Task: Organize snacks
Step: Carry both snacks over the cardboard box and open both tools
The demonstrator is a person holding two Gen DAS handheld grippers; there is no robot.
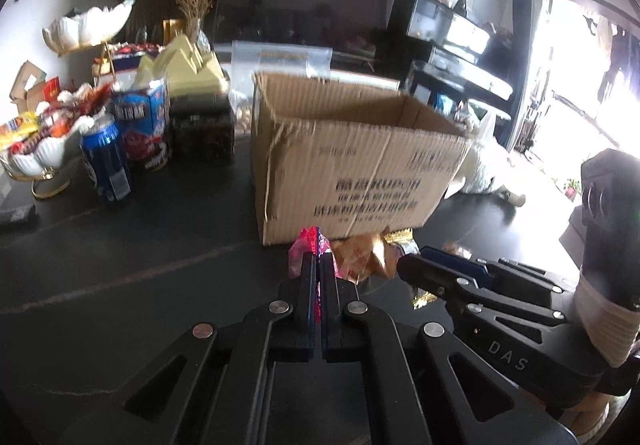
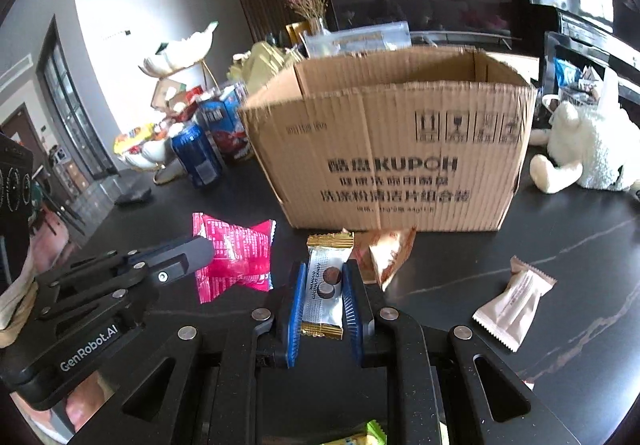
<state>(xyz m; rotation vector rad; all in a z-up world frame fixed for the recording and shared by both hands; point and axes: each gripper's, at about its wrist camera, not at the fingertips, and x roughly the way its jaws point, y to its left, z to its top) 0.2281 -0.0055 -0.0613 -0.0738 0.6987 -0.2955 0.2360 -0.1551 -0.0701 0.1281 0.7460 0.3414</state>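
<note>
Left gripper (image 1: 319, 265) pinches the pink crinkly wrapper (image 2: 236, 259); right gripper (image 2: 324, 285) squeezes the white gold-edged packet (image 2: 325, 281). Lift both clear over the brown cardboard box's (image 2: 400, 149) near wall before letting go.

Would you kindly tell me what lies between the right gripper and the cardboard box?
In the right wrist view, an orange-brown snack packet lies between the right gripper, shut on a white gold-edged snack packet, and the brown cardboard box.

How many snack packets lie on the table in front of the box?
4: a pink packet in the left gripper, a white one between the right gripper fingers, an orange one by the box, a beige one at right. Others may be hidden.
</note>
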